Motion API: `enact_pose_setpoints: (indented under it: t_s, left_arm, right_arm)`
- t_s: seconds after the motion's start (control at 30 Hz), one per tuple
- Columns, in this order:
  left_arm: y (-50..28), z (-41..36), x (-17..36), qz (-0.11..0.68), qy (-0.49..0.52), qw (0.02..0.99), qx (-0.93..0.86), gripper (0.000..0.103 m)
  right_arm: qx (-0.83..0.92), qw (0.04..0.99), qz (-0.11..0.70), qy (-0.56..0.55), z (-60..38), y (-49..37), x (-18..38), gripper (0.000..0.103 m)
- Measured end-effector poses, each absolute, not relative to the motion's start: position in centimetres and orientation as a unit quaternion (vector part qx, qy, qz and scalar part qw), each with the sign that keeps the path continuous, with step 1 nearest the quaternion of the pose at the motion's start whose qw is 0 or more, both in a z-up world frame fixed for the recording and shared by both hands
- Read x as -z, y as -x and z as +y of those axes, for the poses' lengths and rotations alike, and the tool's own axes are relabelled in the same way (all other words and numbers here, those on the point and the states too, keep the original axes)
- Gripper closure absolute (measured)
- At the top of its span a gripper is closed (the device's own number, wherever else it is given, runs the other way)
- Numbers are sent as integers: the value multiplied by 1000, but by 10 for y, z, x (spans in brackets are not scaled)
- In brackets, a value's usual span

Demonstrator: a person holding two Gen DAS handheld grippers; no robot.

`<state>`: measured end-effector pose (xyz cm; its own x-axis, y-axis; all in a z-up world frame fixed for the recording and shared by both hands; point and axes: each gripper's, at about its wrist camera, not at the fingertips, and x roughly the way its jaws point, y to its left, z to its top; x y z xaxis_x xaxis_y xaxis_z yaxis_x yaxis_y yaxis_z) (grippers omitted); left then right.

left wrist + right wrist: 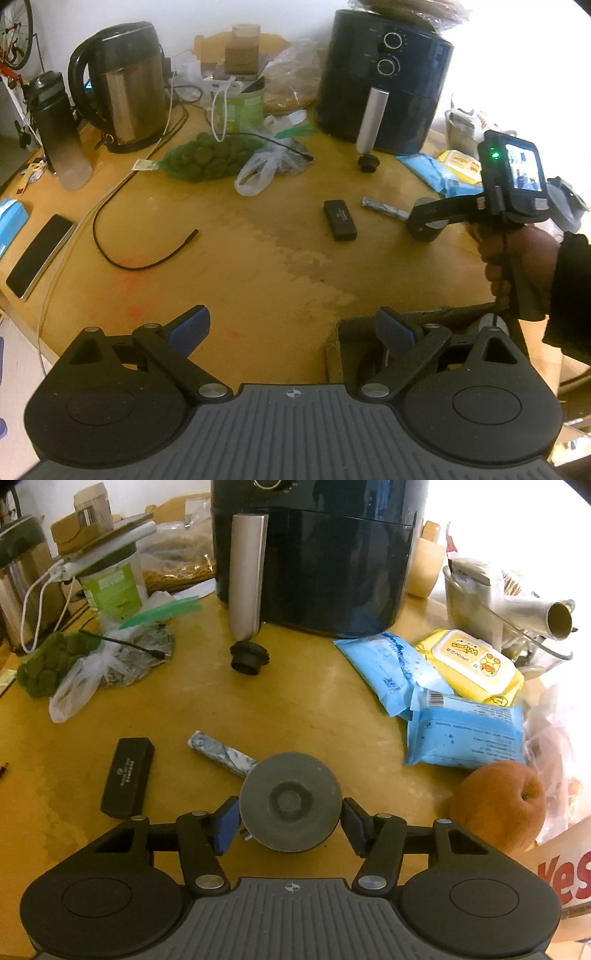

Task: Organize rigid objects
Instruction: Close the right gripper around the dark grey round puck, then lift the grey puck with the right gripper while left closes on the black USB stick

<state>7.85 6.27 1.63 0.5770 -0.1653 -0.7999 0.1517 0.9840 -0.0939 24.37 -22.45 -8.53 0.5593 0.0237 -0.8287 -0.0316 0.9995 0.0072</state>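
Observation:
My right gripper (290, 821) is shut on a grey round puck-like object (290, 801) low over the wooden table (295, 709); in the left wrist view that object (426, 230) sits under the right gripper (424, 218). A small black box (127, 777) lies to its left, also in the left wrist view (340, 219). A marbled grey stick (221, 753) lies just behind the puck. A black round cap (248, 658) sits in front of the air fryer (314, 554). My left gripper (291, 330) is open and empty over the table's near edge.
Wipes packs (461, 701), an orange fruit (498, 805) and a cardboard box (569, 878) crowd the right. A kettle (125, 88), a dark bottle (59, 129), a bag of green items (207, 157), a black cable (122, 236) and a phone (38, 254) lie to the left.

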Motion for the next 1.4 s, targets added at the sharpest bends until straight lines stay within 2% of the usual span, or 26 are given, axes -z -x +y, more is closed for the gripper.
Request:
enact_pose_setpoints:
  t_s: [0.53,1.0,1.4]
  left_arm:
    - [-99,38,-13,438,-8,891,121,5]
    - [-139,5,-18,411,-40,897,158,5]
    - [-167,-15,-3,408,-82,893,174,8]
  right_arm:
    - [-54,886,458,-51,-249,-190,27,42]
    - [-46,893,440,-87,-271,-149,-2,42]
    - [-34,894,433,-112,-282,-123,-8,42]
